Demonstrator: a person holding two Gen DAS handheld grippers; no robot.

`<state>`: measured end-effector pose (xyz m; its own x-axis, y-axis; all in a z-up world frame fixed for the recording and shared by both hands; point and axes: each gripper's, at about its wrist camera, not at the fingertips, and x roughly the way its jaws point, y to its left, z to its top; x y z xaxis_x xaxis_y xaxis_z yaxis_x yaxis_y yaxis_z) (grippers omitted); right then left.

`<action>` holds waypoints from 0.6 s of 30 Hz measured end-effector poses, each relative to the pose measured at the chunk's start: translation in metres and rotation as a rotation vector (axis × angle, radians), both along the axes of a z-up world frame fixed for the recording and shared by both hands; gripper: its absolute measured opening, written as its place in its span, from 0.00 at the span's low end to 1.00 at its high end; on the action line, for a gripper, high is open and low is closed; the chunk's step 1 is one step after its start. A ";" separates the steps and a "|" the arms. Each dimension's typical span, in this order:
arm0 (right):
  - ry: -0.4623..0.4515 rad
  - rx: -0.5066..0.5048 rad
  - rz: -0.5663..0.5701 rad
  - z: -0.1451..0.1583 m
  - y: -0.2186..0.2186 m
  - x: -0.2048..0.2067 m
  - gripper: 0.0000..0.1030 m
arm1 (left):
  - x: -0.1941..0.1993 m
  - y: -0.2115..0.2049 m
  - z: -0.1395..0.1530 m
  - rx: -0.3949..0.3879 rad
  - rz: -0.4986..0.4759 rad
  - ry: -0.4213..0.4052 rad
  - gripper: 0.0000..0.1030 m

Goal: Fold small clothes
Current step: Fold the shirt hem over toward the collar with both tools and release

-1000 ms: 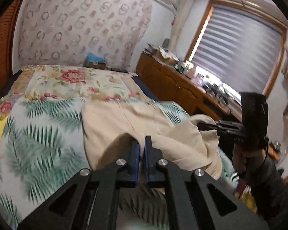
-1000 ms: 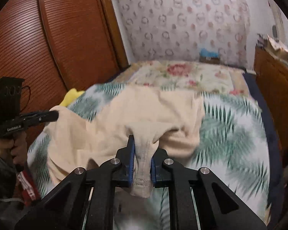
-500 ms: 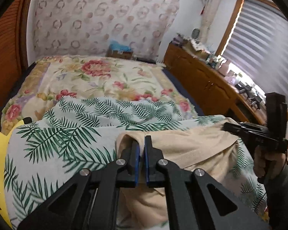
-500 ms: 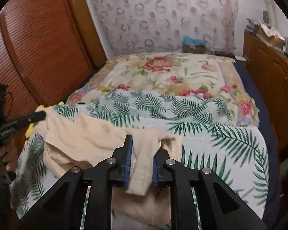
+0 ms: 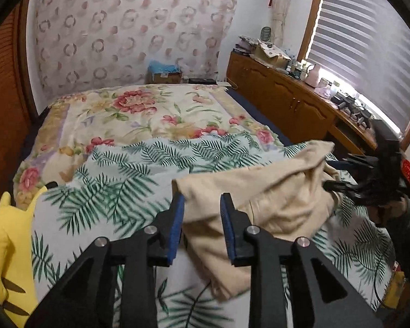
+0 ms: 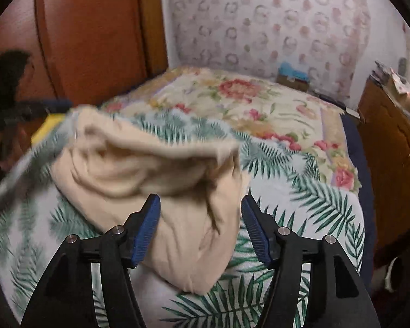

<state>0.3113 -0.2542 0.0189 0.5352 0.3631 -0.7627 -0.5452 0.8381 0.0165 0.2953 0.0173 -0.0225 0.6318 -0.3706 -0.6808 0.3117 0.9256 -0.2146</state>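
Note:
A beige garment (image 5: 262, 199) lies bunched on the palm-leaf bedspread (image 5: 117, 191); it also shows in the right wrist view (image 6: 164, 169), blurred. My left gripper (image 5: 201, 213) is open, its blue pads on either side of the garment's left corner, not pinching it. My right gripper (image 6: 201, 213) is open wide, with the garment's hanging fold between the jaws and free. The right gripper (image 5: 341, 173) shows blurred at the garment's far right end in the left wrist view. The left gripper (image 6: 54, 106) appears blurred at far left in the right wrist view.
A floral quilt (image 5: 139, 114) covers the far half of the bed. A yellow plush toy (image 5: 5, 240) sits at the bed's left edge. A wooden dresser (image 5: 292, 101) with clutter runs along the right under the window. A wooden wardrobe (image 6: 90, 35) stands left.
Both grippers, shut on the garment's edges earlier, have opened and let go. The garment, drawn back toward me and folded over, has dropped onto the bedspread in a bunch.

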 end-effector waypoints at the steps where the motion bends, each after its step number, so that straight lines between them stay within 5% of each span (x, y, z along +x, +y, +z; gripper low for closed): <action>1: 0.002 -0.013 0.001 -0.005 0.002 0.002 0.61 | -0.003 0.001 -0.003 -0.001 -0.004 0.010 0.25; 12: -0.002 -0.006 0.002 -0.019 0.023 0.056 0.61 | -0.007 -0.004 -0.044 0.044 -0.029 0.135 0.25; 18: 0.021 0.032 -0.184 -0.020 -0.005 0.094 0.61 | 0.011 -0.013 -0.040 0.041 -0.037 0.122 0.25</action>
<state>0.4053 -0.2591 -0.0012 0.5788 0.2848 -0.7642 -0.3823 0.9225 0.0542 0.3059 0.0039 -0.0625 0.5299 -0.3620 -0.7669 0.3196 0.9229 -0.2149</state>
